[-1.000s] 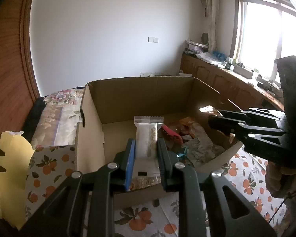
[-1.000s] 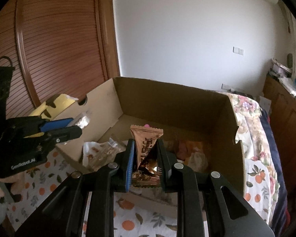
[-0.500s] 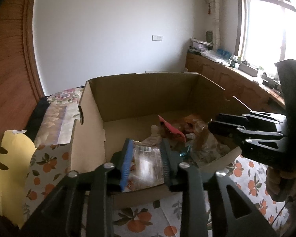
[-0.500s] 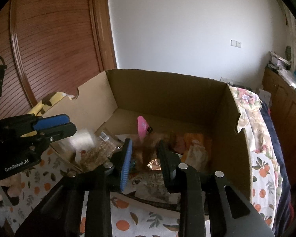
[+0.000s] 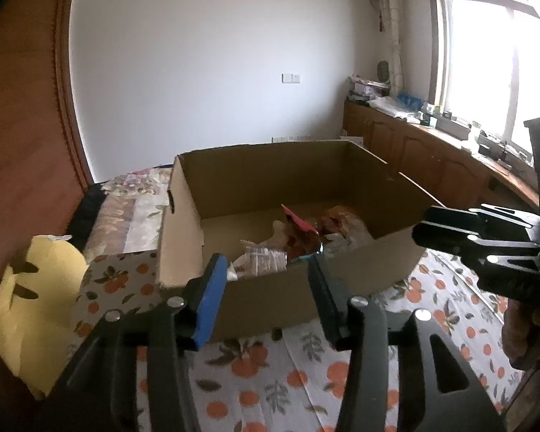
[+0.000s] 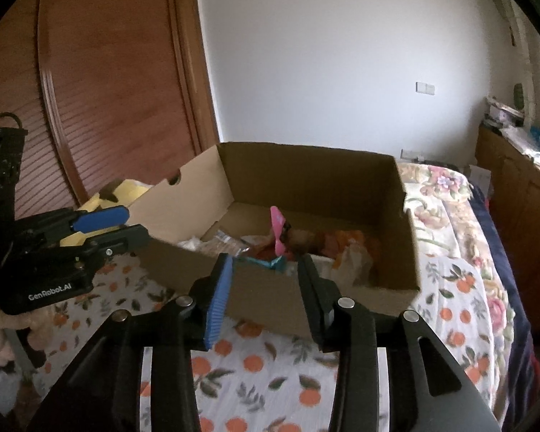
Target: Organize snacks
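My left claw [image 5: 266, 288] is released and its jaws are opening, with nothing gripped between them; it hangs just short of the near wall of the cardboard box [image 5: 345, 280]. My right claw [image 6: 262, 288] is likewise let go, its jaws opening and bare, held in front of the same box [image 6: 270, 298] from the other corner. In the right view my left claw shows off to the left side, its blue pad uppermost; in the left view my right claw reaches in from the right edge.

The snacks [image 5: 288, 241] lie in a loose heap on the floor of the box, toward its near side: a clear wrapper with something brownish inside [image 5: 262, 262], a pink packet [image 6: 278, 230] standing on end, and orange wrappers [image 6: 345, 244] further along. The heap is crumpled and dim, so I cannot tell each packet apart.

The box sits on a bed under an orange-print cloth [image 6: 262, 363]. A yellow plush thing [image 5: 32, 309], perhaps a toy, lies beside the box's left wall.
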